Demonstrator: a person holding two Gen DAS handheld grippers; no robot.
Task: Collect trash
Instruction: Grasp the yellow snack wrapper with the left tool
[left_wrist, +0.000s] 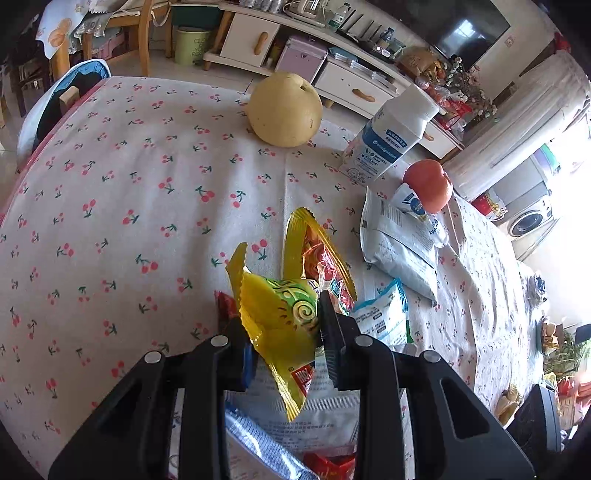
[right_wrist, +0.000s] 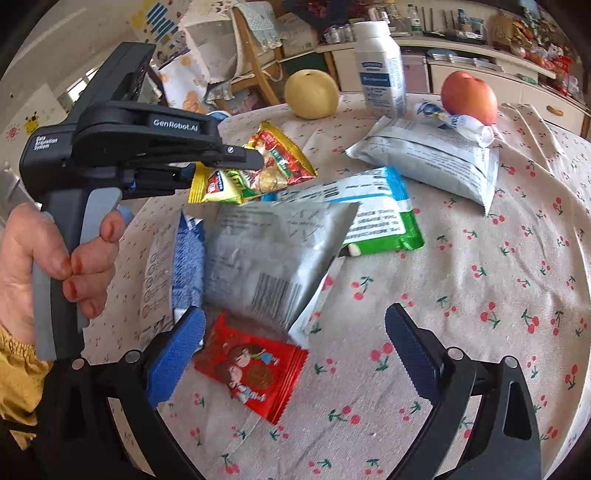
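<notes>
My left gripper (left_wrist: 282, 332) is shut on a yellow snack wrapper (left_wrist: 275, 317) and holds it just above the cherry-print tablecloth (left_wrist: 129, 184). The right wrist view shows the same left gripper (right_wrist: 255, 158) pinching that yellow wrapper (right_wrist: 218, 184), next to a red-and-gold wrapper (right_wrist: 280, 155). My right gripper (right_wrist: 295, 332) is open and empty over a red candy wrapper (right_wrist: 255, 365). A large grey bag (right_wrist: 269, 254), a blue-and-green wrapper (right_wrist: 373, 214) and a blue-and-white wrapper (right_wrist: 188, 251) lie in a pile between the two grippers.
A yellow pear (right_wrist: 312, 94), a white milk bottle (right_wrist: 380, 70) and a red apple (right_wrist: 469, 96) stand at the table's far side. A grey pouch (right_wrist: 432, 158) and a small crumpled white packet (right_wrist: 454, 120) lie near the apple. Chairs and cabinets stand beyond the table.
</notes>
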